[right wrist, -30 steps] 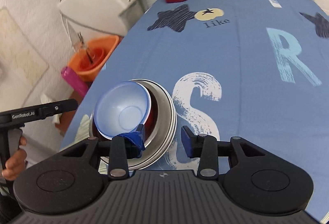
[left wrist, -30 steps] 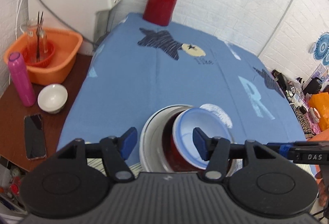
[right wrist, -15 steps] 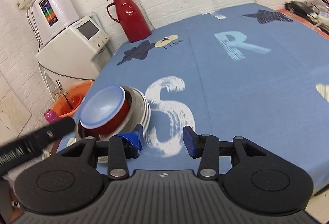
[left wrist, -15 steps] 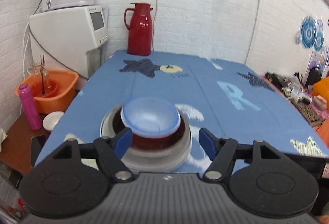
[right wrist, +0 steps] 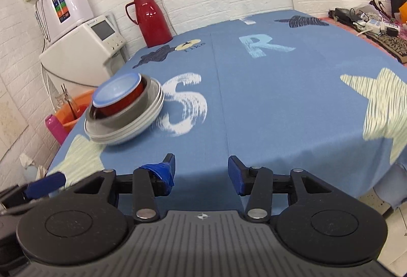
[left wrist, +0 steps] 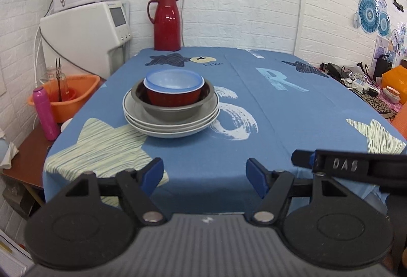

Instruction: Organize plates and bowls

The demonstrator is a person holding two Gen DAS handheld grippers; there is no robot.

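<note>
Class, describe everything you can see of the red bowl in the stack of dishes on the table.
The red bowl is glossy, deep red outside, and looks like plastic or glazed ceramic. It sits upright, nested in a grey metal bowl, which rests on stacked pale plates near the left edge of the blue tablecloth. A light blue bowl sits inside it, hiding its interior. No gripper touches it.

A table covered with a blue tablecloth printed with stars and letters carries a stack of white plates near its left front part. A red thermos jug stands at the far edge, by the wall.
</note>
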